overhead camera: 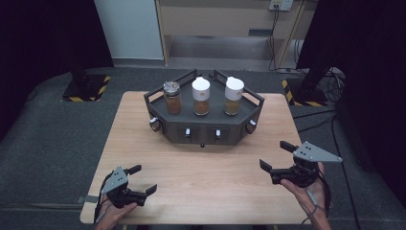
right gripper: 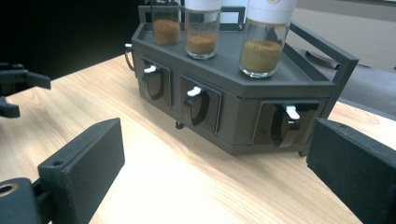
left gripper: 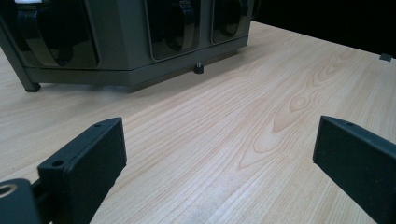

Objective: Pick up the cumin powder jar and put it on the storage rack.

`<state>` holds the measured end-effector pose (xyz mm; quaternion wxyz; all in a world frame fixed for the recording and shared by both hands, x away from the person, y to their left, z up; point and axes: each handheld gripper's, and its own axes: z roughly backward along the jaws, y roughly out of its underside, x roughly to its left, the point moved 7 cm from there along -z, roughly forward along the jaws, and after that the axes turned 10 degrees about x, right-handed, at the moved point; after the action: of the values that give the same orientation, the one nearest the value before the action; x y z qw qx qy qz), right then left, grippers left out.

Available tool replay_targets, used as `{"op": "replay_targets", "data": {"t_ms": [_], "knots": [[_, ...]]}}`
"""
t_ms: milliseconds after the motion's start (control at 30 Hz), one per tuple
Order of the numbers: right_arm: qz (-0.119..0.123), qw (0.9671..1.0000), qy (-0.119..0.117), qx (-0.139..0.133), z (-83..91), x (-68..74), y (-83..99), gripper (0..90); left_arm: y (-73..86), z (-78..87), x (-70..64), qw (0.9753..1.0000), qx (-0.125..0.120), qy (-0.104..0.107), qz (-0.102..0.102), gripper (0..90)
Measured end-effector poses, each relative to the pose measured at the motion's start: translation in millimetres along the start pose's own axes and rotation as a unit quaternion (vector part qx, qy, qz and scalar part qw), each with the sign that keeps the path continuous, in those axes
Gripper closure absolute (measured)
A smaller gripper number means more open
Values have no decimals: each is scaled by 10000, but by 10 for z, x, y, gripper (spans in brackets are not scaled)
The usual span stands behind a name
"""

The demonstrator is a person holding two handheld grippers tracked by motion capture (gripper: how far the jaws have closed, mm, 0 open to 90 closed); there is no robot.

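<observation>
Spice jars [overhead camera: 201, 96] stand untouched on the dark rack [overhead camera: 206, 128] at the tabletop's [overhead camera: 206, 172] far side. Left claw [overhead camera: 139, 179] and right claw [overhead camera: 276, 155] both spread, empty, well short. Reach comes next, probably.

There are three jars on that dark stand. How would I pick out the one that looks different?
Find the dark angular rack at the far middle of the wooden table. Three jars of brown powder stand in a row on top. Take the left jar: it has a dull grey metal lid, while the middle jar and right jar wear tall white caps.
</observation>
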<state>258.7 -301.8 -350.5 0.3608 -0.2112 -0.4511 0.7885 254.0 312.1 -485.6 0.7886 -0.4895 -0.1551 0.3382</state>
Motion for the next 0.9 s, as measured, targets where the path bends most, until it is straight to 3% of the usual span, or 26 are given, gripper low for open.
{"op": "replay_targets", "data": {"t_ms": [233,600,900], "knots": [[-87,9998,-88,151,-75,8,229,42,-6,-33,0,10000,26,12,12,14],[-89,9998,-152,53,-176,41,516,43,4,-7,1,10000,3,-7,7,14],[-226,9994,-132,209,-285,29,684,44,6,6,4,10000,-14,-5,1,14]]}}
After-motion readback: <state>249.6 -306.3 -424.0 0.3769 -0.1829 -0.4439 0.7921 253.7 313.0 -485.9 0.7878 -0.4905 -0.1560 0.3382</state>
